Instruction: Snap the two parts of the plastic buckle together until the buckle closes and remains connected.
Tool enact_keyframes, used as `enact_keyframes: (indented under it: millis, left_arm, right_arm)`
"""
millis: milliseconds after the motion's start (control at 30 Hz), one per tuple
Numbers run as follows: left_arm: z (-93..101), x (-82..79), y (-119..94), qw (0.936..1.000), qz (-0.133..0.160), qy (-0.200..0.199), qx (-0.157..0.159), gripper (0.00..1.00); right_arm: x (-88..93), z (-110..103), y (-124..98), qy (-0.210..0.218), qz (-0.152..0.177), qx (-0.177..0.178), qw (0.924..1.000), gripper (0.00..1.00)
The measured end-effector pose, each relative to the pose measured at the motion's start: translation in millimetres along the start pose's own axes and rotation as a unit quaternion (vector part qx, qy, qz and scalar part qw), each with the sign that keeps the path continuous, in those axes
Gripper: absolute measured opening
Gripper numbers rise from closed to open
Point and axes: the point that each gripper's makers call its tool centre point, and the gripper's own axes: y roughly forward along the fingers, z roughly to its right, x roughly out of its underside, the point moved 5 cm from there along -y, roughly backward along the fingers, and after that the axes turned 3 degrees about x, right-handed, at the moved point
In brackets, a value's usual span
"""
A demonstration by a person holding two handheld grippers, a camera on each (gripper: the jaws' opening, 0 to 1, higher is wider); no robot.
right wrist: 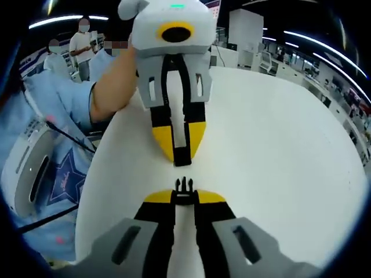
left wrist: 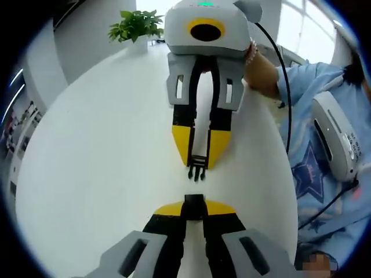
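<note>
Left gripper (left wrist: pixel 194 209): clenched on the socket half (left wrist: pixel 194 207) of the buckle, its open end poking out past the yellow fingertips; seen head-on in the right gripper view (right wrist: pixel 181 152).

Right gripper (right wrist: pixel 184 197): clenched on the pronged half (right wrist: pixel 184 190), prongs pointing forward; in the left gripper view (left wrist: pixel 197 159) the prongs hang clear of its tips.

Where the buckle is: both halves are held up over the middle of the white table (left wrist: pixel 104 150), well in from its edges, facing each other nose to nose with a small gap between. Not yet touching.

Alignment: looks close to in line, though from these angles I can't be sure the prongs sit level with the socket mouth.

What could go wrong: if one half is tilted or rolled, the side prongs would catch on the socket rim and jam instead of clicking.

Second risk: each grip is narrow, so a hard push may twist a half between the fingertips or pop it loose onto the table.

Third risk: stopping short leaves it unlatched.

Background: a potted plant (left wrist: pixel 135 26) at the far edge.
</note>
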Motion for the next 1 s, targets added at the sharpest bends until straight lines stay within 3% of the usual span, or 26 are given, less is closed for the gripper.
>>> enact_keyframes:
  millis: [333, 700, 1000]
  left_arm:
    - [0.9, 1.0, -1, 0.9995, 0.026, 0.011, -0.013, 0.1]
    - [3.9, -0.5, 0, 0.9996, 0.023, 0.007, -0.017, 0.1]
    - [3.3, -1.5, 1, 0.9995, 0.026, -0.002, -0.016, 0.1]
  right_arm:
    - [-10.4, 4, 8, 0.011, 0.018, 0.013, 0.9997, 0.12]
    - [-11.9, 5, 7, 0.023, 0.026, 0.03, 0.9989, 0.12]
    - [-7.0, 3, 4, 0.035, 0.043, 0.023, 0.9982, 0.12]
